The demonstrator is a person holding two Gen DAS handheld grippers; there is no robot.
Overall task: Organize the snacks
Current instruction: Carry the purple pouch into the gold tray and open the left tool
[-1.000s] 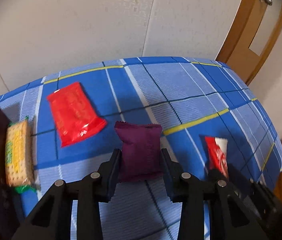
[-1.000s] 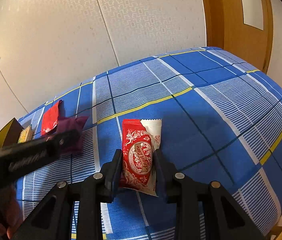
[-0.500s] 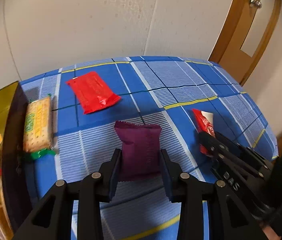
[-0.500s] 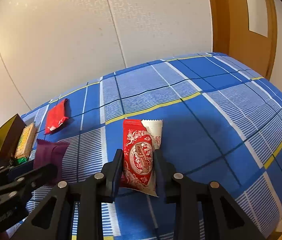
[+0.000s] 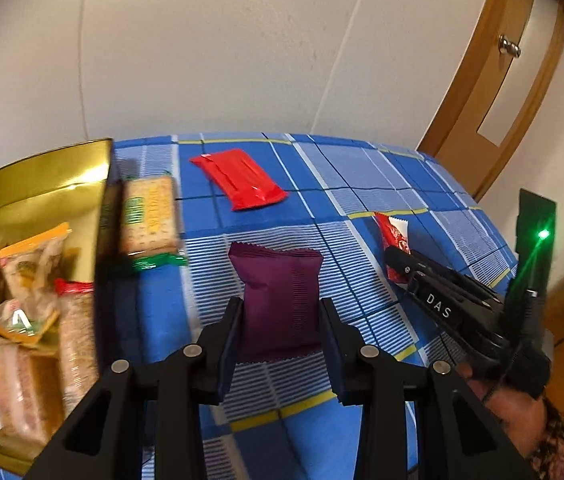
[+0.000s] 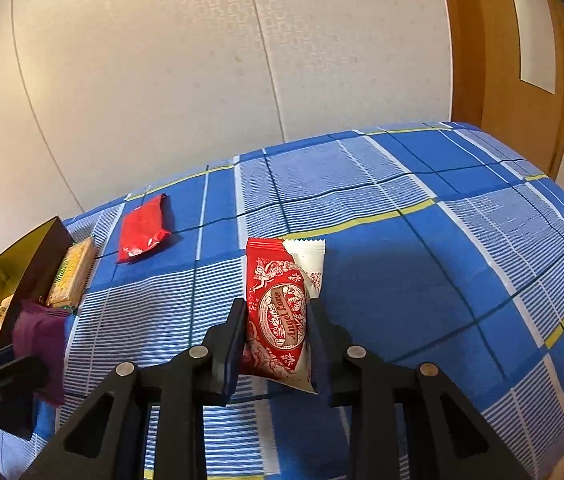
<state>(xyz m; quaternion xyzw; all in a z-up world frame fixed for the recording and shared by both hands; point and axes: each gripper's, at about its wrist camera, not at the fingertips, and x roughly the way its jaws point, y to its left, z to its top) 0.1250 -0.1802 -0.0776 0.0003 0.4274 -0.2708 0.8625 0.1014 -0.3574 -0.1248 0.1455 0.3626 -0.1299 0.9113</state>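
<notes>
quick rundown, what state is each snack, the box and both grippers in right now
purple packet: sealed, held off the cloth by the left gripper
red and white packet: sealed, clamped in the right gripper
plain red packet: lying flat on the checked cloth, untouched
cracker pack: lying on the cloth beside the box
gold box: open, already holding several snacks

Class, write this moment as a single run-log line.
left claw: shut on purple foil snack packet | right claw: shut on red-and-white printed snack packet | gold snack box: partly filled
</notes>
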